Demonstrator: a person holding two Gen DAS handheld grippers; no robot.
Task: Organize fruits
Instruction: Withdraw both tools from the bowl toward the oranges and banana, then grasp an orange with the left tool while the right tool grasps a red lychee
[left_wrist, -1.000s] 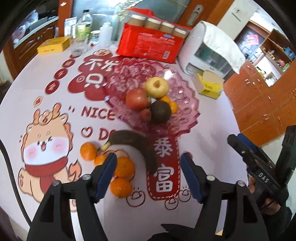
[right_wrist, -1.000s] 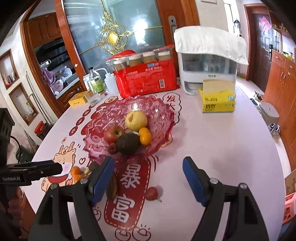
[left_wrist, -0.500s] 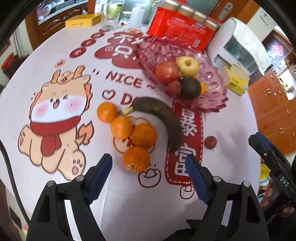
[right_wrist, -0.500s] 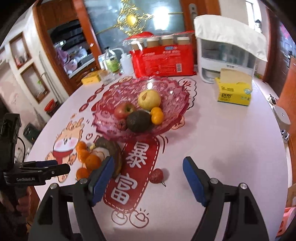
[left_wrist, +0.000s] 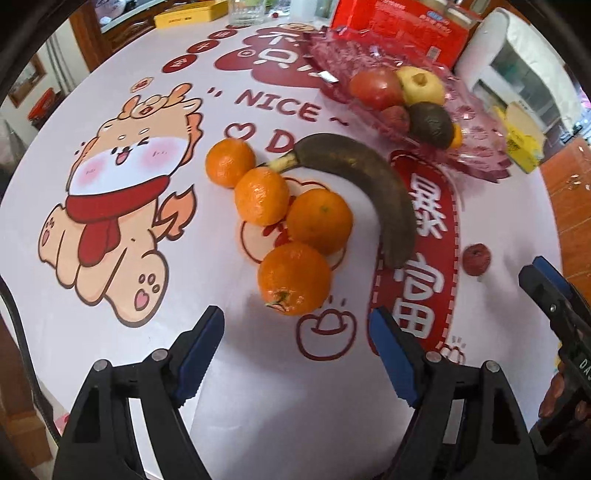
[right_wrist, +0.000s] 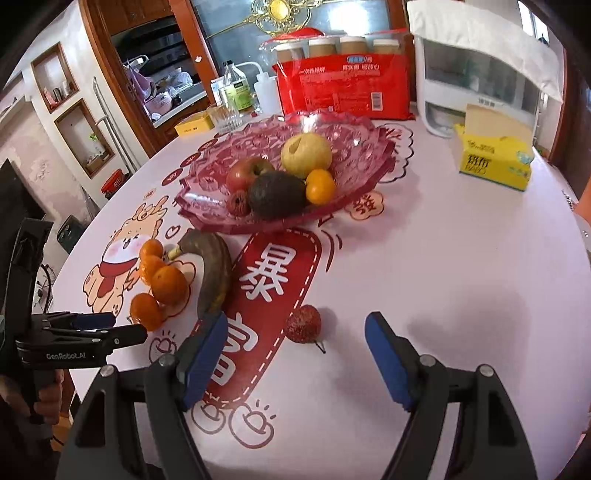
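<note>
A pink glass fruit bowl (right_wrist: 373, 162) (left_wrist: 476, 147) holds a yellow apple (right_wrist: 306, 153), a red apple (right_wrist: 246, 171), an avocado (right_wrist: 277, 199), a small orange (right_wrist: 320, 185) and a small red fruit. Several oranges lie on the table; the nearest orange (left_wrist: 293, 278) is just ahead of my open, empty left gripper (left_wrist: 295, 354). A dark overripe banana (left_wrist: 364, 186) (right_wrist: 216, 267) lies beside them. A small red lychee-like fruit (right_wrist: 303, 324) (left_wrist: 477, 259) lies just ahead of my open, empty right gripper (right_wrist: 295, 354).
A yellow tissue box (right_wrist: 493, 160), a white covered appliance (right_wrist: 480, 70), a red pack of cups (right_wrist: 347, 85), bottles (right_wrist: 236, 90), a glass (right_wrist: 223, 116) and a yellow tin (right_wrist: 194, 124) stand at the table's back. The round table's edge is near both grippers.
My left gripper has moved left and down toward the oranges, which now fill the middle of its view. My right gripper has moved closer to the small red fruit. Both stay open.
</note>
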